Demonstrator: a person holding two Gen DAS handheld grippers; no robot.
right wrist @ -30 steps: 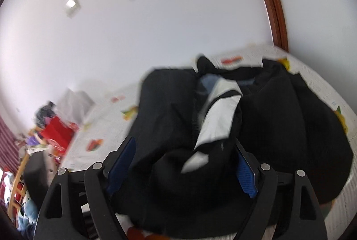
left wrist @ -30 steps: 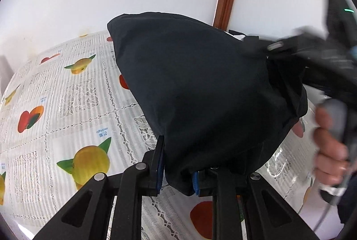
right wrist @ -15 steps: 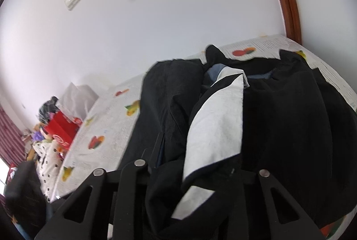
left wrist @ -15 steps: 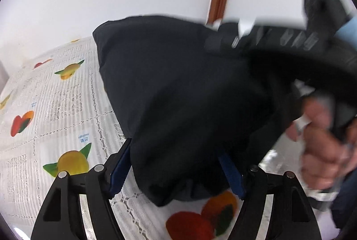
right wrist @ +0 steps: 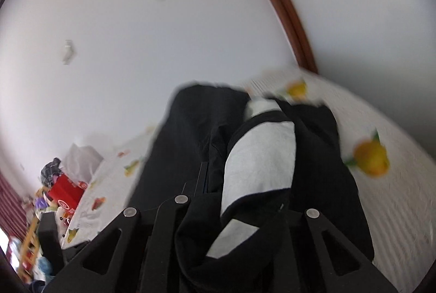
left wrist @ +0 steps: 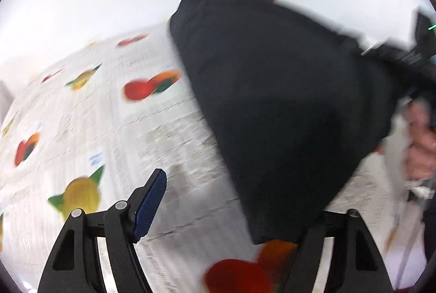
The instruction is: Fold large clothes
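Left wrist view: left tool [left wrist: 229, 208] spread wide, gripping nothing, blue pad visible on one finger [left wrist: 149, 204], the other finger partly hidden behind cloth. Black garment [left wrist: 278, 113] bunched over the fruit-print tabletop [left wrist: 109, 116], lifted toward the right edge, where the right tool [left wrist: 408, 58] and a hand [left wrist: 421, 146] appear, blurred.

Right wrist view: right tool [right wrist: 231, 200] pinching the black garment [right wrist: 190, 135], jaws pressed together on the fabric. White lining panel [right wrist: 261, 156] showing between dark folds. Garment draped across the tabletop [right wrist: 395, 200]. Red box [right wrist: 66, 191] at far left.
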